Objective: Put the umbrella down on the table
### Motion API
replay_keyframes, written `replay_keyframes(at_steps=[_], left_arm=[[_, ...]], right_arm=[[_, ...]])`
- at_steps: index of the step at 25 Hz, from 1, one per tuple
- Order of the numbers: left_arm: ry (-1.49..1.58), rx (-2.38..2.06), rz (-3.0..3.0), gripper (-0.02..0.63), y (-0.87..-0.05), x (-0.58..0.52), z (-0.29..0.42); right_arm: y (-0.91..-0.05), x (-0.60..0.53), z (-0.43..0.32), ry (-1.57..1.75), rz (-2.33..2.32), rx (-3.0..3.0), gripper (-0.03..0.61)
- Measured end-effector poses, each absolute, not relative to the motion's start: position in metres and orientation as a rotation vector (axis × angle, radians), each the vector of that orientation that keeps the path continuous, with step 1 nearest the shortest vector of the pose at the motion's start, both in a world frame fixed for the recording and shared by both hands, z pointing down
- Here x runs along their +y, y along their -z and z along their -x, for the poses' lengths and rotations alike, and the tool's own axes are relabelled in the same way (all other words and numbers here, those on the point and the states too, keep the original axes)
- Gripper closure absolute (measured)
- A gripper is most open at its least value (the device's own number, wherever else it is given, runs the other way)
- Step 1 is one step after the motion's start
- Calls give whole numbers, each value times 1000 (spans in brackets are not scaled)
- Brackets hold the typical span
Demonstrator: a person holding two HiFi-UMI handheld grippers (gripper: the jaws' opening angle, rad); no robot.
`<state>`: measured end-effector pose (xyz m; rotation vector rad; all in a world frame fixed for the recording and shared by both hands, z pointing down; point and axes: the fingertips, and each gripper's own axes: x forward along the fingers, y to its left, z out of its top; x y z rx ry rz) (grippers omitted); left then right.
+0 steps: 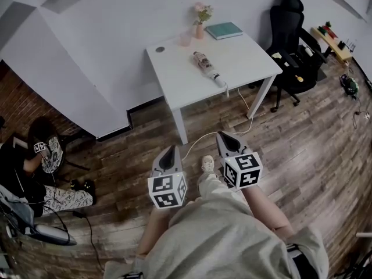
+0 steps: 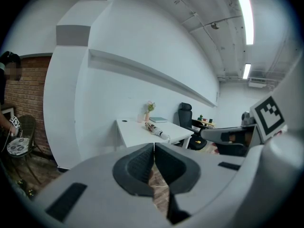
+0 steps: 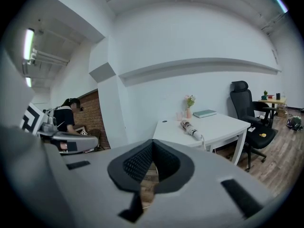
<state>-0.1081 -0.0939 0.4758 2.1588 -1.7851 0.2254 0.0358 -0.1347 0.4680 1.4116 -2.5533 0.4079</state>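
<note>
Left gripper (image 1: 170, 151): jaws together, nothing between the pads; its own view shows only floorboards through the slit. Right gripper (image 1: 227, 138): the same, pads meeting, empty. We hold both low in front of us, over the wood floor, well apart from the table (image 1: 174, 77).

The umbrella (image 1: 207, 67), folded, lies flat on the tabletop, pale handle end toward the front edge, body angled back toward the vase of flowers (image 1: 201, 20). A book (image 1: 224, 30) and a small cup (image 1: 185, 38) sit behind it, not touching. It is touching neither gripper.

Our reading: the placing looks done, and what remains is to stand clear.

- Leave the umbrella alone; the handle lies near the edge and a nudge could roll it off.
- Mind the white cord (image 1: 249, 114) hanging from the table's front and trailing across the floor toward our feet; a snag could drag things down.
- Keep jaws together and arms quiet.
- The office chair (image 1: 290, 36) stands on the right and a seated person (image 1: 43, 156) on the left, both well apart from us.
</note>
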Motion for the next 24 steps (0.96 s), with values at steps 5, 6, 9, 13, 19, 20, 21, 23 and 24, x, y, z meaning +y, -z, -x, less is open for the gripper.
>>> replay_keyframes(at_steps=[5, 6, 9, 13, 19, 20, 21, 23, 24], left_arm=[[-219, -1787, -2157, 604, -475, -95, 107], [-217, -1787, -2157, 604, -475, -96, 107], [-209, -1790, -2157, 604, -472, -98, 109], [-205, -1794, -2152, 604, -471, -100, 110], [-208, -1798, -2147, 604, -473, -102, 112], [-207, -1797, -2146, 604, -473, -103, 112], [-207, -1797, -2146, 604, -473, -104, 112], [-204, -1797, -2146, 604, -473, -107, 112], [-203, -1797, -2146, 604, -473, -108, 112]], right_arm=[[-466, -134, -37, -396, -1416, -2560, 580], [-465, -134, -36, -395, -1416, -2562, 580], [-462, -135, -34, -392, -1415, -2572, 580], [-461, -135, -32, -392, -1408, -2579, 580], [-461, -136, -31, -389, -1404, -2582, 580], [-460, -137, -30, -387, -1405, -2582, 580], [-460, -138, -30, -386, -1407, -2582, 580], [-460, -140, -30, -386, -1409, -2584, 580], [-459, -141, -30, -386, -1409, -2584, 580]])
